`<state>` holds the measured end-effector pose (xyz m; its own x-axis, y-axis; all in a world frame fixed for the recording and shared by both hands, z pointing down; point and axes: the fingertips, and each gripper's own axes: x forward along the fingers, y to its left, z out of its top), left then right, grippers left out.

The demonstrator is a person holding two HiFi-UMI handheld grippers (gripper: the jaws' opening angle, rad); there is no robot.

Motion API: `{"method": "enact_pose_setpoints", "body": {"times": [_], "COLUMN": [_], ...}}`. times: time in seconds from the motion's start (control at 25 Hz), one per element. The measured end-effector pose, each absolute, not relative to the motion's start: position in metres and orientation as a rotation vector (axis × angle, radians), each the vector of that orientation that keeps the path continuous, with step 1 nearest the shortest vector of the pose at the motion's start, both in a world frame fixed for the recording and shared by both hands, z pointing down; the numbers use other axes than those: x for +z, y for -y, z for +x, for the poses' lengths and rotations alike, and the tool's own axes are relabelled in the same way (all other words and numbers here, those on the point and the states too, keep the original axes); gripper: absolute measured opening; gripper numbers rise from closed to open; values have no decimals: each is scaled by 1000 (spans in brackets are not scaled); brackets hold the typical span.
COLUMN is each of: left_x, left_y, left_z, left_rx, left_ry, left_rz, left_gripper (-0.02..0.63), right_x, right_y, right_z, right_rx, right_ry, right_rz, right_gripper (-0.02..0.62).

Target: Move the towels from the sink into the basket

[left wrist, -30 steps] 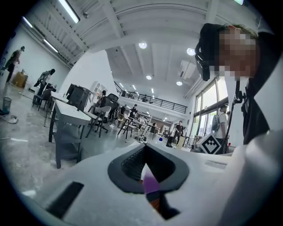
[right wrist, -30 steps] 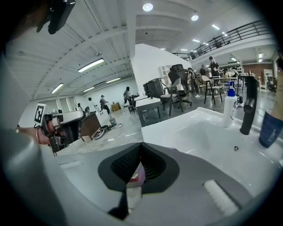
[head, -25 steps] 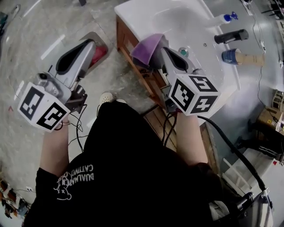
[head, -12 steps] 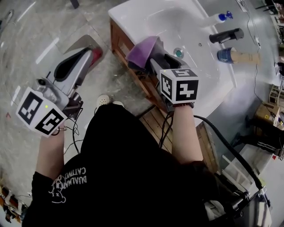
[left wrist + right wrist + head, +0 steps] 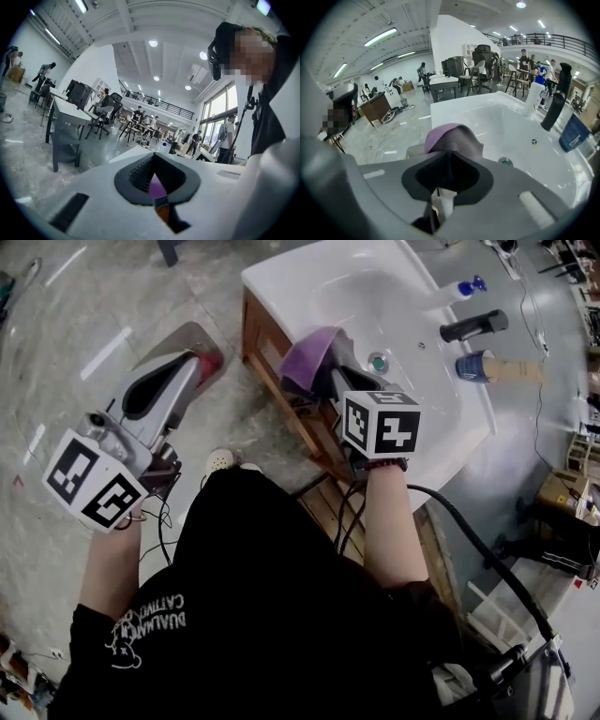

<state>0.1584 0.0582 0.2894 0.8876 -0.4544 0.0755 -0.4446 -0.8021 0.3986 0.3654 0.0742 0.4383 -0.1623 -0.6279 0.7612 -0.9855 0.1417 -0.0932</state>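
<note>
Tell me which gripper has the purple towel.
The right gripper, at the sink: its jaws are closing with the purple towel between them. The left gripper holds nothing, out over the floor.

Glossy grey concrete floor (image 5: 84, 306), ten o'clock. White beamed ceiling (image 5: 136, 18) with round lamps (image 5: 153, 43) and strip lights (image 5: 82, 5), twelve o'clock. Grey metal desks (image 5: 70, 110), black swivel chairs (image 5: 482, 57). Black-railed mezzanine (image 5: 548, 40), two o'clock. Tall windows (image 5: 216, 124), possibly floor-length, three o'clock.

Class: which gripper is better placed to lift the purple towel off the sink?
Right. The right gripper is closing its jaws around the purple towel on the sink rim; the left gripper hangs well clear.
</note>
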Motion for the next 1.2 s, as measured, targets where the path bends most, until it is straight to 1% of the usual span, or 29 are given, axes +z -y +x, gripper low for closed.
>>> {"method": "enact_pose_setpoints", "body": {"times": [0.32, 0.52, 0.84, 1.0, 1.2], "left_x": [263, 242, 194, 186, 179], "left_y": [-90, -107, -135, -146, -149], "left_z": [133, 124, 93, 68, 34], "left_rx": [-71, -116, -193, -193, -223], "left_ry": [754, 825, 968, 1061, 1160], "left_rz": [2654, 2665, 2752, 2730, 2702], "left_gripper": [3, 3, 3, 3, 3], "right_x": [380, 323, 229, 208, 204], "right_y": [-87, -91, -98, -105, -101], "right_z": [329, 305, 244, 212, 171], "right_rx": [759, 610, 361, 299, 269], "right_ry": [2029, 2222, 2512, 2580, 2627], "right_rz": [1494, 1459, 1334, 1238, 1143], "right_gripper": [41, 40, 40, 40, 40]}}
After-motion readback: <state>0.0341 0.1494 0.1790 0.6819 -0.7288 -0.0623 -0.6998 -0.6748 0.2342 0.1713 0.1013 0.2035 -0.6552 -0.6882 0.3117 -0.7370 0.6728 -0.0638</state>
